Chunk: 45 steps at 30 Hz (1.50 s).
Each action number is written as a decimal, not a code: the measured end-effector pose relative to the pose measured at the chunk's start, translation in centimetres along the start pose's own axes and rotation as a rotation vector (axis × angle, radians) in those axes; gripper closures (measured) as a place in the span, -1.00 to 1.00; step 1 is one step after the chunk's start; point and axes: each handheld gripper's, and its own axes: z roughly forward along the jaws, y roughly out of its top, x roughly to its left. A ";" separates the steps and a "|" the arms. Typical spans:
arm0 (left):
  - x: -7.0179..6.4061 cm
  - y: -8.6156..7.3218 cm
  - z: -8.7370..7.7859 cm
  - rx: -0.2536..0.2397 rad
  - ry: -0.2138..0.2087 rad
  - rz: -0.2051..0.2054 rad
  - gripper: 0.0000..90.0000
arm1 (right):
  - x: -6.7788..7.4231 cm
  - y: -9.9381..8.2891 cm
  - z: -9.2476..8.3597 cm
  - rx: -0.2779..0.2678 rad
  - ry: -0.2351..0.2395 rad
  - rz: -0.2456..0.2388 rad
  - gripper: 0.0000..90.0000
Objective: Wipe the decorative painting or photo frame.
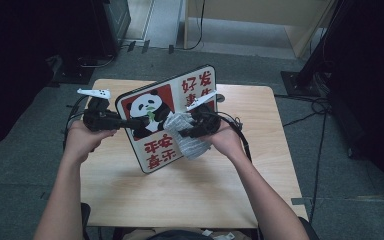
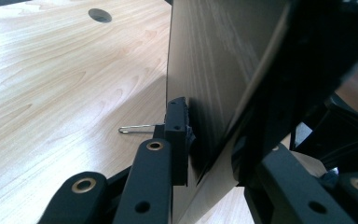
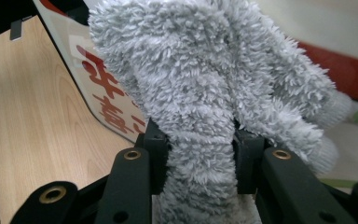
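Two grippers at work, centre of the high view. The left gripper (image 1: 139, 122) is closed tight on the left edge of the panda sign board (image 1: 160, 100); in the left gripper view its jaws pinch the board's thin edge (image 2: 200, 140) from both faces. The board stands tilted on the wooden table (image 1: 190, 195), long axis running from lower left to upper right of the frame, printed face toward the person.

The right gripper (image 1: 182, 131) is clamped on a fluffy grey cloth (image 1: 192, 142); the right gripper view shows the cloth (image 3: 205, 116) bunched between the nearly closed jaws, its free end fanned out ahead of them.

Key relation: the cloth lies against the lower right part of the printed face, beside the red characters (image 3: 107, 93). Board face sits straight ahead of the right jaws. Judged next move: a wiping stroke along the board's long axis, while the left grip braces the edge against the push.
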 end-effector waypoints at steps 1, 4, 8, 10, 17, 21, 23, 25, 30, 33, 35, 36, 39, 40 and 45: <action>0.0 0.0 0.0 0.000 0.000 0.000 0.71 | 0.0 -0.1 0.1 -0.001 -0.001 0.001 0.48; 0.0 0.0 0.0 0.000 -0.001 0.001 0.71 | 0.0 -0.5 0.4 -0.001 0.004 0.004 0.48; 0.0 0.0 0.0 0.003 -0.003 0.005 0.71 | -0.1 -1.3 0.9 0.000 0.011 0.012 0.47; -0.1 0.0 0.0 0.004 -0.001 0.007 0.70 | -0.2 -1.8 1.2 0.000 0.015 0.016 0.47; -0.2 0.0 0.0 0.006 0.000 0.012 0.70 | -0.3 -2.9 2.2 0.014 0.023 0.030 0.47; -0.1 0.0 0.0 0.006 0.000 0.014 0.70 | -0.4 -3.5 2.6 0.020 0.028 0.039 0.47; -0.2 0.0 0.0 0.005 0.001 0.018 0.70 | -0.5 -3.7 2.7 0.025 0.029 0.036 0.47; -0.2 0.0 0.0 0.003 0.002 0.019 0.70 | -0.6 -4.0 2.9 0.028 0.029 0.032 0.47; -0.2 0.0 -0.1 0.006 0.002 0.021 0.71 | -0.7 -4.7 3.5 0.038 0.037 0.044 0.47; -0.2 0.0 -0.1 0.006 0.002 0.022 0.71 | -0.8 -5.2 3.9 0.046 0.040 0.050 0.47; -0.2 0.0 -0.1 0.006 0.001 0.021 0.71 | -0.8 -5.5 4.1 0.047 0.042 0.053 0.47; -0.2 0.0 -0.1 0.007 0.000 0.019 0.70 | -0.8 -5.6 4.2 0.049 0.044 0.052 0.47; -0.2 0.0 -0.1 0.007 -0.002 0.015 0.70 | -0.9 -6.1 4.6 0.062 0.046 0.056 0.47; -0.2 0.0 -0.1 0.007 -0.002 0.015 0.70 | -0.9 -6.2 4.7 0.066 0.047 0.059 0.47; -0.2 0.0 -0.1 0.007 -0.001 0.015 0.70 | -0.9 -6.7 5.3 0.087 0.050 0.059 0.47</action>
